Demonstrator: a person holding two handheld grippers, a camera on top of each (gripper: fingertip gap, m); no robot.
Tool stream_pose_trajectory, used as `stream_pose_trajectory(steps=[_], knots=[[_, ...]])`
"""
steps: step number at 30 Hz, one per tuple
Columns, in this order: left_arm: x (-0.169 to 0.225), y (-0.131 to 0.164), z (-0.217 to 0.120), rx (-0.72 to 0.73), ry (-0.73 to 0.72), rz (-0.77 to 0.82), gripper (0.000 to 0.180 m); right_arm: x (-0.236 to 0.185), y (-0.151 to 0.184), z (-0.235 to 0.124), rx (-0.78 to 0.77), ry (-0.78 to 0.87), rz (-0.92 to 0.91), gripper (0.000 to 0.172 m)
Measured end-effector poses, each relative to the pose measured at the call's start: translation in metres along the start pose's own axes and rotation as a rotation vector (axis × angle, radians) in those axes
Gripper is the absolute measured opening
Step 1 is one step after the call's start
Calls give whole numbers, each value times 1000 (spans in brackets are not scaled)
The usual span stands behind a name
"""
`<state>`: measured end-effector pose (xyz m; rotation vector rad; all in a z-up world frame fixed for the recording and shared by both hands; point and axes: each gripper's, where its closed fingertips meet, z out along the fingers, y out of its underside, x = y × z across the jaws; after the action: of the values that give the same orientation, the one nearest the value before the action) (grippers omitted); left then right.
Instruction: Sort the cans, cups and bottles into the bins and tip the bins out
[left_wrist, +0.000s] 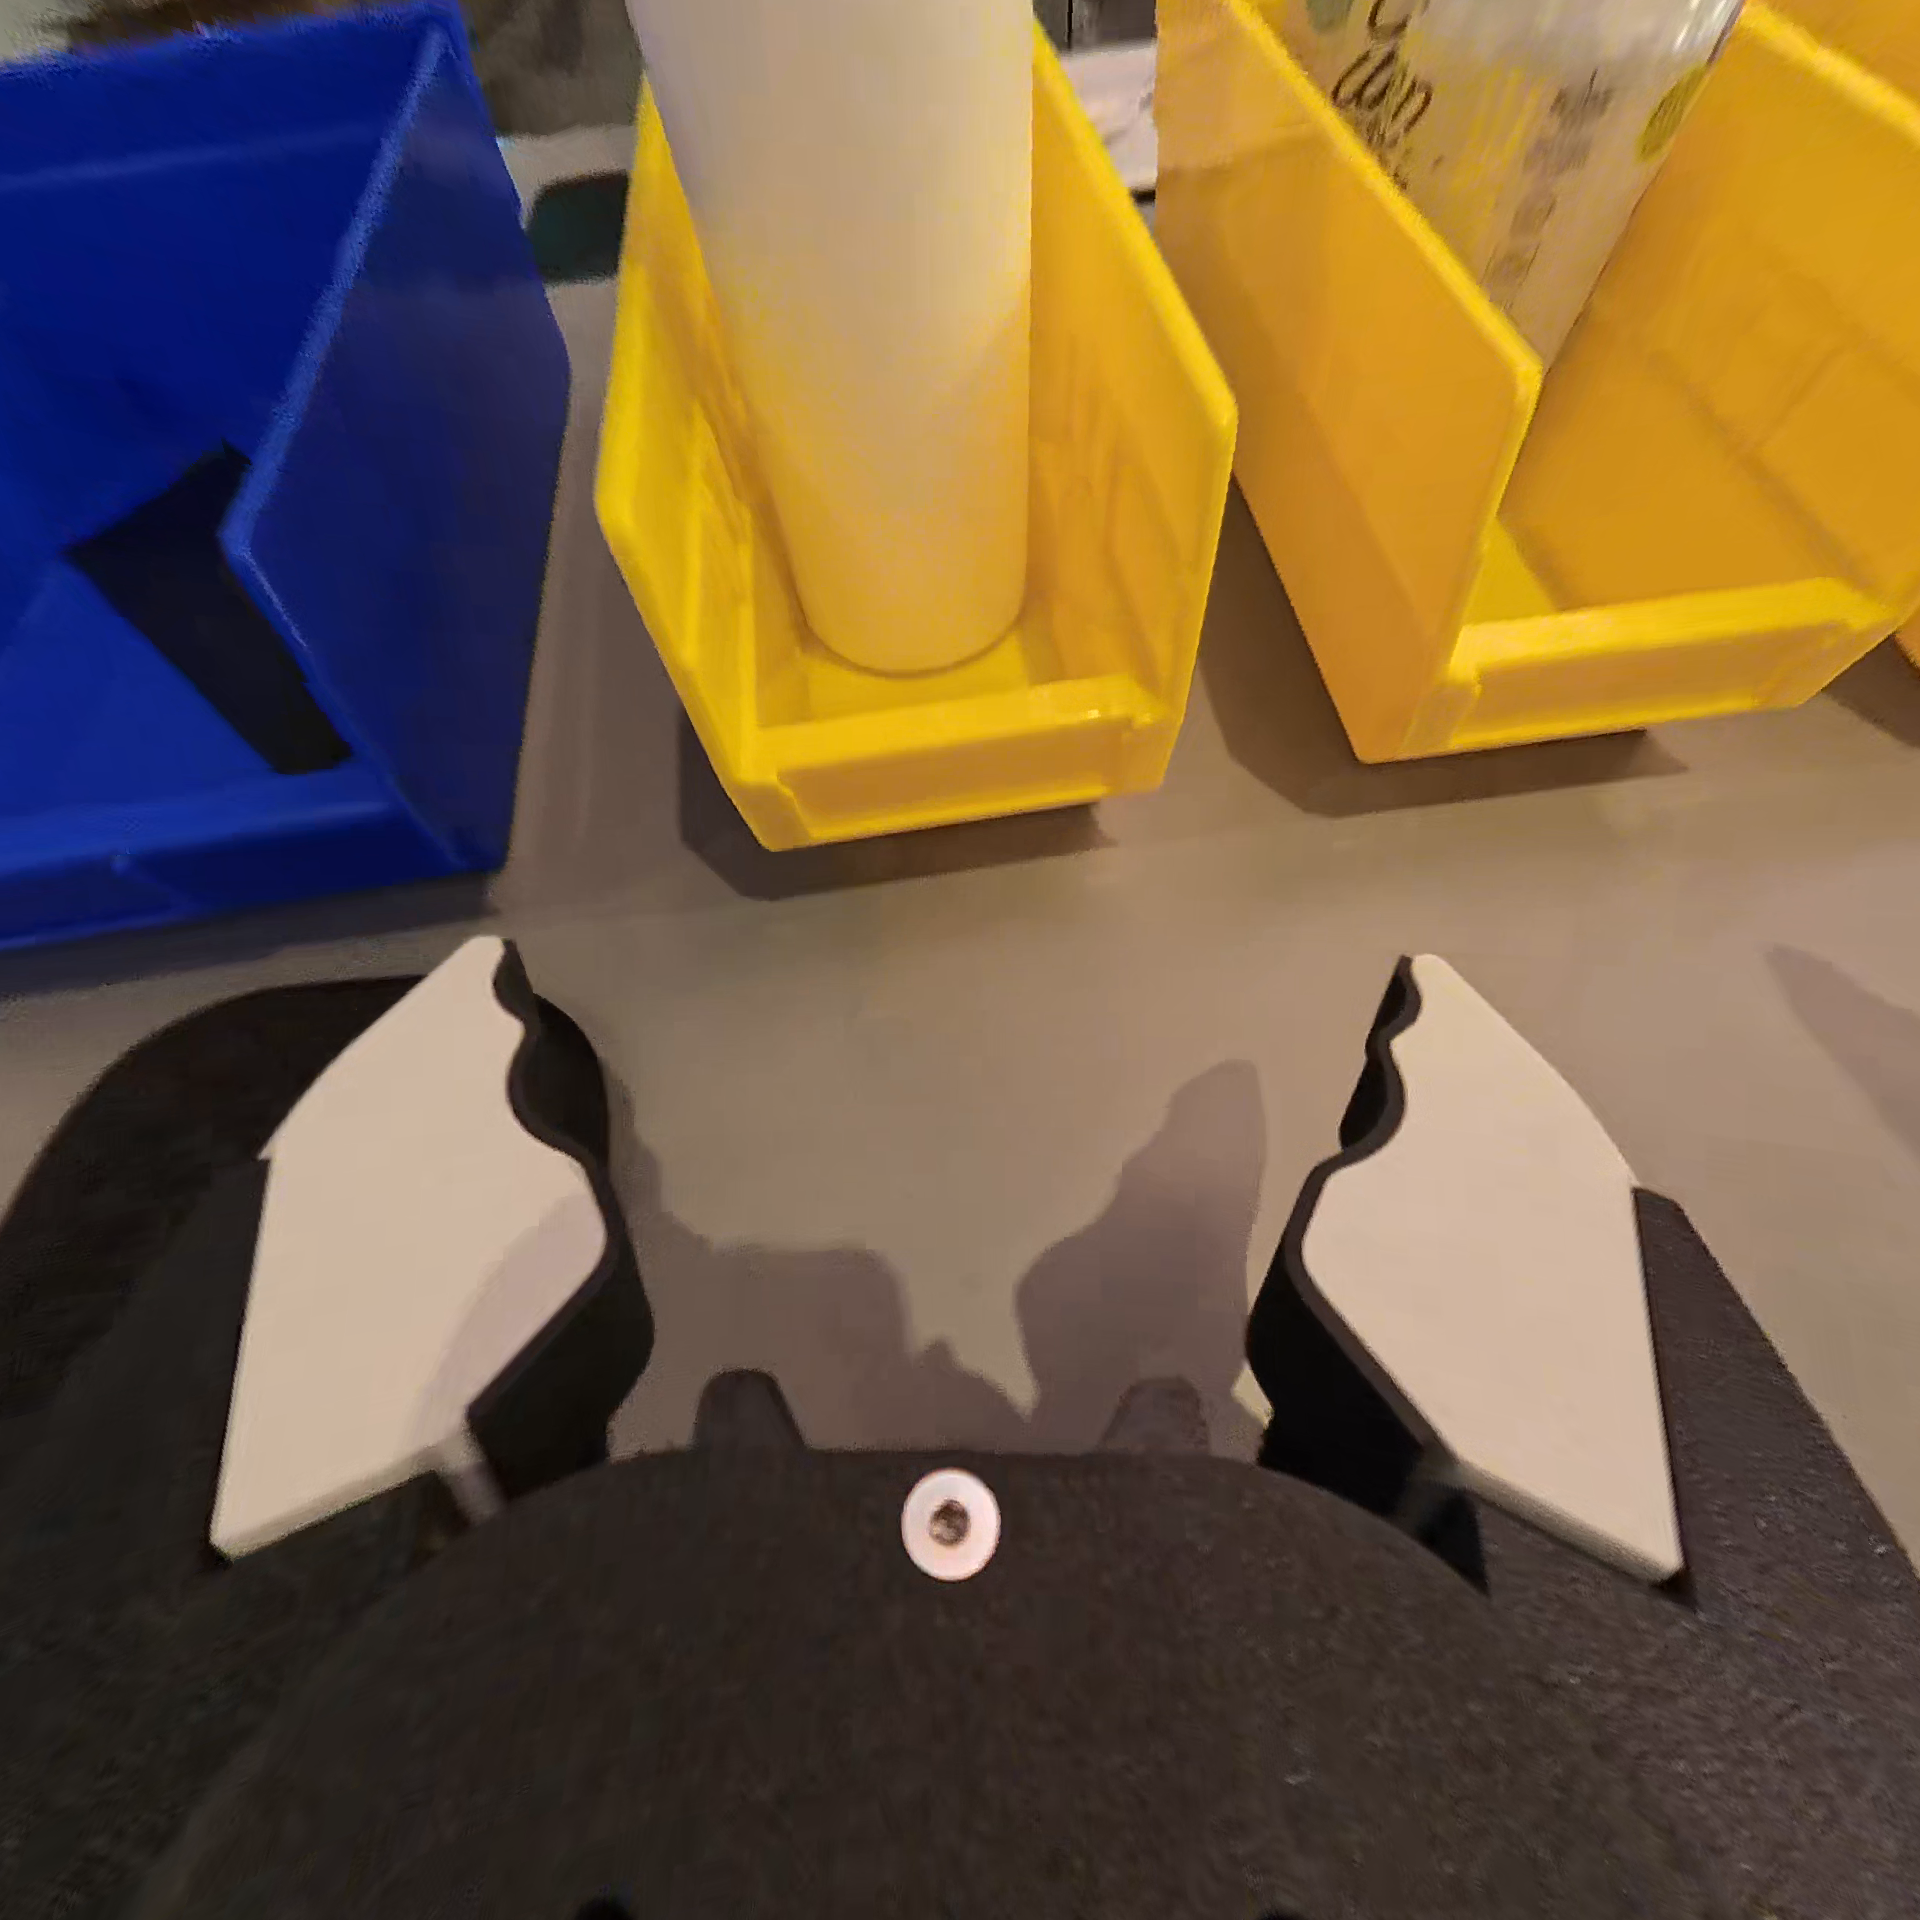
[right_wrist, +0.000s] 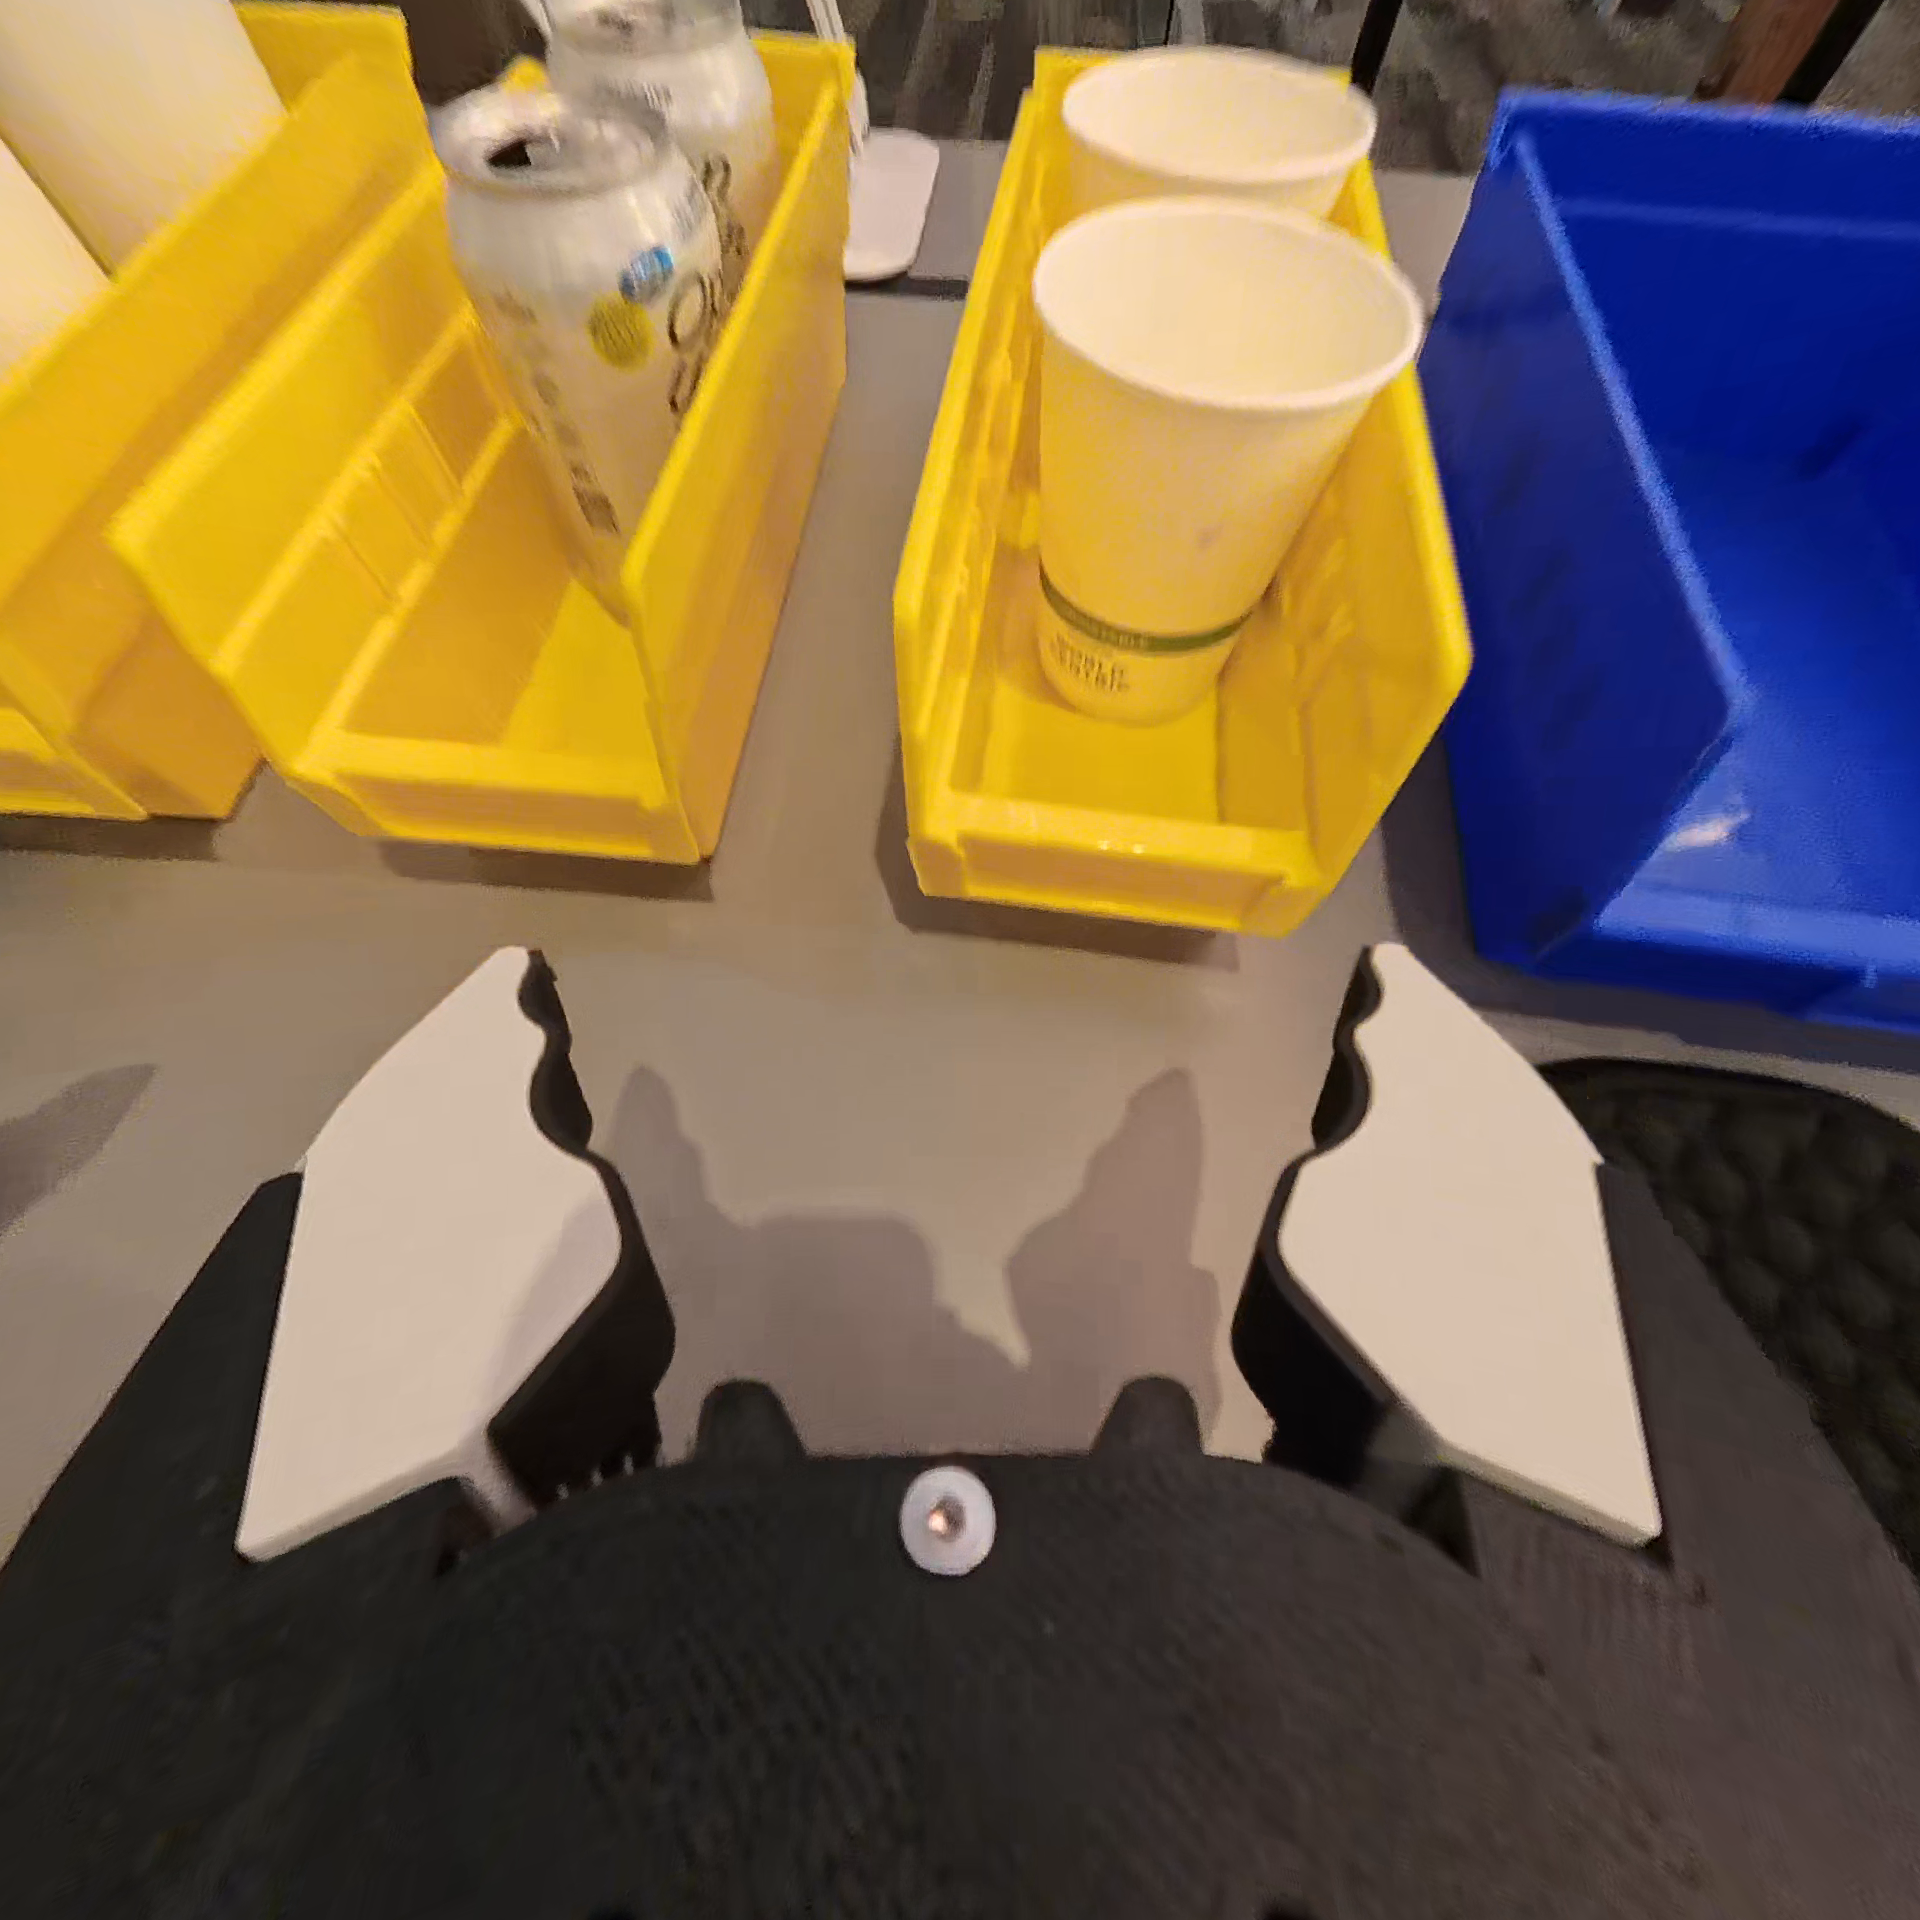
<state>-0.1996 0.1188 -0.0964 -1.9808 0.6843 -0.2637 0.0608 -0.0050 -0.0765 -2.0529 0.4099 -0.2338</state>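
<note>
- The grey table (right_wrist: 790, 997) carries a row of open plastic bins, all with their long axes running from 6 to 12 o'clock, so that each short front wall faces the claws.
- In the right wrist view a large blue plastic bin (right_wrist: 1683, 582) is seen at 2 o'clock; in the left wrist view another large blue bin (left_wrist: 260, 520) stands at 10 o'clock.
- The narrow yellow bin holding two white paper cups (right_wrist: 1101, 873) lies at about 1 o'clock from the right claw (right_wrist: 951, 966), near it; the nearer cup (right_wrist: 1195, 468) stands upright, the second (right_wrist: 1216, 135) behind it.
- The yellow bin with two silver drink cans (right_wrist: 478, 769) lies at 11 o'clock of the right claw; the front can (right_wrist: 582, 301) leans.
- The yellow bin holding a tall cream-white cylindrical bottle (left_wrist: 935, 769) lies at 12 o'clock from the left claw (left_wrist: 956, 956), near and squarely ahead; the bottle (left_wrist: 873, 312) stands upright.
- Both claws are spread wide and empty, with only bare table between the fingers.
- The sorting is judged done; tipping seems next, each claw nearest its own bin, the blue bins outboard.
- The cups are shown only by the right view; the bottle's foot and the left blue bin only by the left.
</note>
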Motion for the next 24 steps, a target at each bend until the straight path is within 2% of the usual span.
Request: stream_pose_trajectory(steps=[8,24], knots=[[7,28,18,-93,18,-32,145,-7,35,18,-98,-20,8,138],[11,29,21,-117,11,3,146,-15,45,23,-118,-30,7,137]])
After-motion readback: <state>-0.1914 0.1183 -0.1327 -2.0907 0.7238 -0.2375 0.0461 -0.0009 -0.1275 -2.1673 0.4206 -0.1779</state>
